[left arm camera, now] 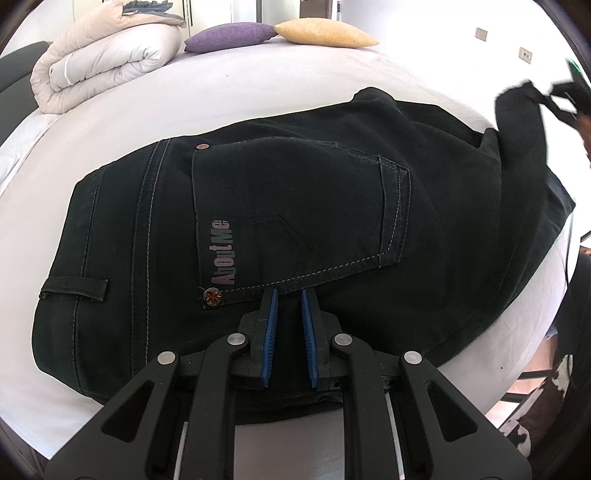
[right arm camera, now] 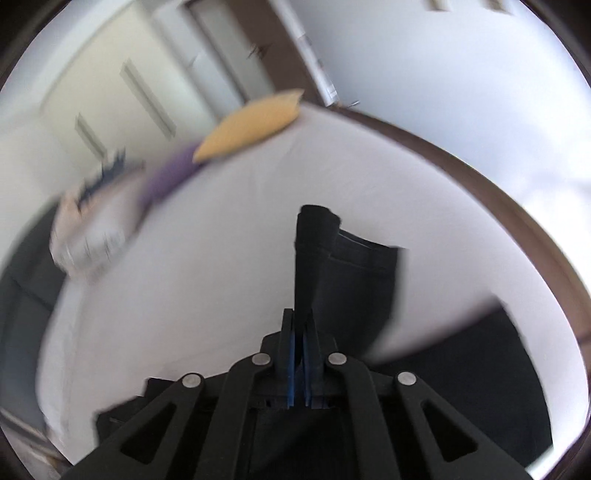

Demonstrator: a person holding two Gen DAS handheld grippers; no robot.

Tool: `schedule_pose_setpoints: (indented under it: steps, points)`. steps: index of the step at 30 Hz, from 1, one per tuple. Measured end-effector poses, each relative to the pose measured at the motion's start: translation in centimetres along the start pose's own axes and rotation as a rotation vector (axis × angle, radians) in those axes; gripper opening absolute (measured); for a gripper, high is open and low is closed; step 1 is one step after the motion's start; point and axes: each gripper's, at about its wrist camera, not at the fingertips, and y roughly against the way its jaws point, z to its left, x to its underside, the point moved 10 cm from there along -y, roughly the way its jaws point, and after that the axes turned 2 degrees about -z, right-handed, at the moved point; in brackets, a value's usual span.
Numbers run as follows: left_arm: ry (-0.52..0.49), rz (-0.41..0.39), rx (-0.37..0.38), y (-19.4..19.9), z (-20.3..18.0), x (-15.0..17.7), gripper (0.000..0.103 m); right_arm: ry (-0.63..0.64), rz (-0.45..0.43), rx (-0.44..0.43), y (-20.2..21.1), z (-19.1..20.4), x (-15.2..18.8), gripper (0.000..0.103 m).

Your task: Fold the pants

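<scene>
In the left wrist view, the black pants (left arm camera: pixel 295 206) lie spread across the white bed (left arm camera: pixel 221 99), seat side up, with 1 back pocket (left arm camera: pixel 295 218) showing pale stitching, the lettering "AboutMe" and copper rivets; the waistband with its belt loop (left arm camera: pixel 74 288) lies toward the left; the left claw (left arm camera: pixel 289 295) sits low over the fabric just below the pocket's edge, its 2 blue pads (left arm camera: pixel 272 325) parted by a narrow gap with dark cloth seen between them, and whether they pinch that cloth cannot be told; at the far right a leg end (left arm camera: pixel 521 114) is raised off the bed, gripped by the right claw at the frame edge; a rolled cream duvet (left arm camera: pixel 103 59), a purple pillow (left arm camera: pixel 229 37) and a yellow pillow (left arm camera: pixel 325 33) lie at the head of the bed. In the right wrist view, which is blurred, the right claw (right arm camera: pixel 298 325) is clenched on the dark leg end (right arm camera: pixel 332 266), which stands up past the fingertips above the white bed (right arm camera: pixel 207 258); more of the pants (right arm camera: pixel 480 369) lies below to the right; the yellow pillow (right arm camera: pixel 251 125) and purple pillow (right arm camera: pixel 166 181) appear beyond, with pale cupboard doors (right arm camera: pixel 110 96) behind.
</scene>
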Motion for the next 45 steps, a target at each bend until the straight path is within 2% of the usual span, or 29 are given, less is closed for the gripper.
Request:
schedule_pose_setpoints:
  steps: [3, 5, 7, 9, 10, 12, 13, 14, 16, 18, 22, 24, 26, 28, 31, 35, 41, 45]
  points:
    - [0.036, 0.002, 0.017, 0.0, 0.3, -0.2, 0.013, -0.164, -0.033, 0.028, 3.5, -7.2, 2.4, 0.004]
    - [0.067, 0.004, 0.032, 0.0, 0.6, -0.4, 0.014, -0.300, -0.011, 0.042, 4.2, -12.0, 5.0, 0.004]
    - [0.104, 0.005, 0.048, 0.1, 0.8, -0.6, 0.014, -0.367, 0.011, 0.034, 4.6, -14.3, 7.7, 0.007]
    - [0.138, 0.006, 0.062, 0.3, 1.0, -0.8, 0.014, -0.405, 0.000, 0.008, 5.0, -15.0, 8.4, 0.008]
    - [0.158, 0.008, 0.068, 0.4, 1.1, -0.9, 0.014, -0.429, -0.004, -0.023, 5.0, -14.7, 9.0, 0.011]
    - [0.197, 0.016, 0.071, 0.5, 1.3, -1.1, 0.014, -0.501, 0.006, -0.106, 4.2, -13.5, 8.9, 0.043]
    - [0.216, 0.021, 0.067, 0.5, 1.4, -1.2, 0.014, -0.537, 0.000, -0.140, 4.1, -13.4, 8.6, 0.070]
    - [0.228, 0.024, 0.064, 0.5, 1.4, -1.2, 0.014, -0.549, -0.016, -0.148, 3.6, -12.5, 9.1, 0.073]
    - [0.263, 0.029, 0.059, 0.6, 1.5, -1.3, 0.014, -0.545, -0.032, -0.133, 3.3, -12.5, 8.8, 0.073]
    - [0.309, 0.033, 0.057, 0.6, 1.6, -1.5, 0.014, -0.563, -0.029, -0.153, 2.5, -12.4, 9.4, 0.072]
    - [0.383, 0.015, 0.095, 0.7, 1.5, -2.0, 0.014, -0.568, 0.011, -0.192, 0.9, -13.2, 10.4, 0.040]
    - [0.412, 0.008, 0.118, 0.6, 1.2, -2.3, 0.014, -0.598, 0.022, -0.186, -0.6, -13.8, 10.7, 0.030]
    - [0.417, 0.003, 0.119, 0.4, 1.1, -2.4, 0.014, -0.606, 0.017, -0.175, -1.5, -14.4, 10.6, 0.010]
    - [0.428, -0.003, 0.123, 0.2, 1.2, -2.3, 0.014, -0.607, 0.015, -0.166, -1.6, -15.1, 10.7, 0.004]
    - [0.448, -0.010, 0.148, 0.1, 1.5, -2.0, 0.014, -0.560, -0.013, -0.118, -0.3, -15.8, 10.8, 0.003]
    - [0.429, 0.000, 0.174, 0.1, 1.7, -1.7, 0.014, -0.569, -0.051, -0.080, 1.4, -17.7, 10.9, 0.003]
    - [0.384, 0.001, 0.169, 0.0, 1.5, -1.6, 0.014, -0.548, -0.051, -0.066, 1.9, -18.3, 11.4, 0.003]
    - [0.364, 0.002, 0.162, -0.3, 1.1, -1.8, 0.014, -0.566, -0.042, -0.090, 1.5, -19.0, 11.5, 0.001]
